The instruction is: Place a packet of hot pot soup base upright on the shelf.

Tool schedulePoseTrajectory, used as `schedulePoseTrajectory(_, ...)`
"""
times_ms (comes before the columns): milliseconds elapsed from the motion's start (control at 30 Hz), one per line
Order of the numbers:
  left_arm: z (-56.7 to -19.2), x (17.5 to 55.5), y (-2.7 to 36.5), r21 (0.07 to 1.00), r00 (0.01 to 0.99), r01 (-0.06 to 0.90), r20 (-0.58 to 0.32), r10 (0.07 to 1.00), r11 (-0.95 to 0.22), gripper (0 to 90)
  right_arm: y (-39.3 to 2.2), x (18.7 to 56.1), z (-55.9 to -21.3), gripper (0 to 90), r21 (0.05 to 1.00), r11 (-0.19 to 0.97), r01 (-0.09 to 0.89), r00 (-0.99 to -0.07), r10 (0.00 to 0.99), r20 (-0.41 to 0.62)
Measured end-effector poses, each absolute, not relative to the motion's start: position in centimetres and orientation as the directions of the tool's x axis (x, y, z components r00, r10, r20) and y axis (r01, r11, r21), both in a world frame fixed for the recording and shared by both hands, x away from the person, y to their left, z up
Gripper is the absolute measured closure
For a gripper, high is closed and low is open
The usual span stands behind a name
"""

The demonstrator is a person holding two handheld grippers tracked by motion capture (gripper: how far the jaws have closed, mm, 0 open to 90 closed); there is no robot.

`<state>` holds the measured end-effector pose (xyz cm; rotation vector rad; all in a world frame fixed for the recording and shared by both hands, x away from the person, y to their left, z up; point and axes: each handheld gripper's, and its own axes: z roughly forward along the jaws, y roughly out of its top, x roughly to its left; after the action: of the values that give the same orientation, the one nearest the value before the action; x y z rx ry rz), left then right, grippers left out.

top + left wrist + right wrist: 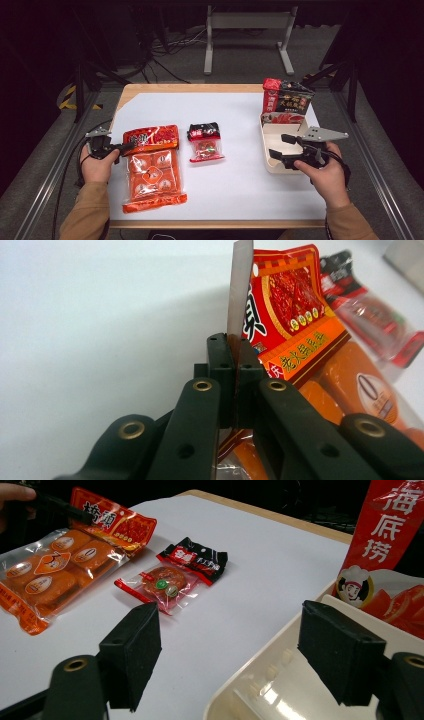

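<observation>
Left gripper (121, 148) is clamped on the orange snack pack (152, 167), pinching its upper left corner at the red header strip. In the left gripper view the jaws are together on the pack's thin edge, which stands up between the pads (222, 357), with the red and gold print fanning off toward 2 o'clock. Pack body lies flat on the white table sheet (240, 130), at roughly 8 o'clock from table centre in the high view, long axis running toward me. My left hand (97, 165) sits just at 9 o'clock of the pack.

Right gripper (280, 150) has its jaws apart, nothing between the pads. In the right gripper view one pad (134, 652) is over the white sheet and the other is over the cream tray (270, 131), so the jaws straddle the tray's near left wall; can't tell if either pad touches it. Tray sits at 3 o'clock of table centre. A red and black hotpot packet (286, 100) stands upright in the tray's far end, at 12 o'clock from my right gripper.

Small black and red sachet (205, 142) lies flat near table centre, between the orange pack and the tray, just beside the pack's right edge but apart from it.
</observation>
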<state>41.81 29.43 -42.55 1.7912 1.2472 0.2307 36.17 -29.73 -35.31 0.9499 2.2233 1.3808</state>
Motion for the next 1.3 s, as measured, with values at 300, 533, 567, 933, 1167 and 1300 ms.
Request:
schedulePoseTrajectory(300,-40.1,40.7,29.1,0.804,0.513,0.590,-0.298,0.805,-0.078,90.0,-29.5,36.1,-35.2,34.8,0.881,0.306,0.361,-0.729,0.682,0.062)
schedulePoseTrajectory(533,-37.9,39.6,28.5,0.841,0.550,0.535,-0.276,0.788,-0.079,90.0,-29.0,36.2,-35.2,41.5,0.871,0.324,0.369,-0.748,0.660,0.072)
schedulePoseTrajectory(567,-37.7,39.5,28.4,0.846,0.554,0.528,-0.272,0.787,-0.079,90.0,-28.9,36.2,-35.1,41.8,0.871,0.323,0.370,-0.750,0.657,0.075)
schedulePoseTrajectory(933,-34.8,37.4,27.5,0.888,0.621,0.450,-0.237,0.747,-0.093,90.0,-28.3,36.1,-34.9,43.5,0.875,0.312,0.371,-0.764,0.638,0.096)
schedulePoseTrajectory(1167,-33.0,36.1,26.8,0.910,0.669,0.400,-0.208,0.714,-0.109,90.0,-28.1,36.0,-34.8,44.0,0.874,0.317,0.369,-0.769,0.633,0.095)
schedulePoseTrajectory(1300,-32.3,35.5,26.3,0.924,0.689,0.367,-0.191,0.700,-0.109,90.0,-28.0,35.9,-34.7,44.0,0.875,0.318,0.364,-0.771,0.630,0.091)
